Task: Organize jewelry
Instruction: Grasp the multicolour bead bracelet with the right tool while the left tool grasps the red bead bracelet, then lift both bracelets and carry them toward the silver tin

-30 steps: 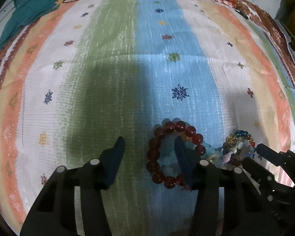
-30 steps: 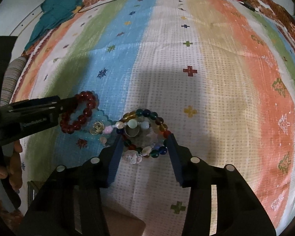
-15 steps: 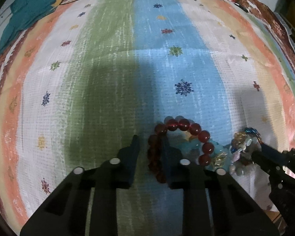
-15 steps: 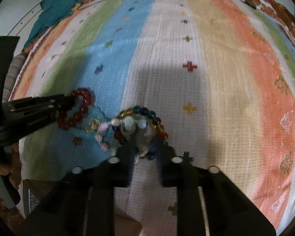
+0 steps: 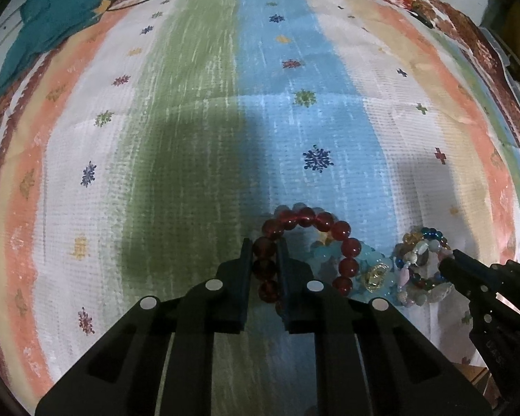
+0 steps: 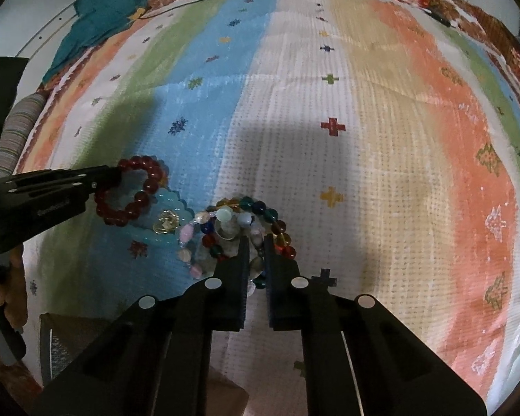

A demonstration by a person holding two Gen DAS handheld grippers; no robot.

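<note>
While my left gripper [image 5: 264, 263] pinches glossy red beads [image 5: 306, 239], my right gripper [image 6: 256, 254] pinches mixed round beads [image 6: 256, 223] on a woven striped cloth [image 6: 364, 138].

Both point steeply down — left gripper [image 5: 264, 260] and right gripper [image 6: 256, 253] clamped.

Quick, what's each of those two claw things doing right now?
Left gripper: just closed, pinching the dark red bead bracelet.
Right gripper: just closed on the multicoloured bead bracelet.
</note>
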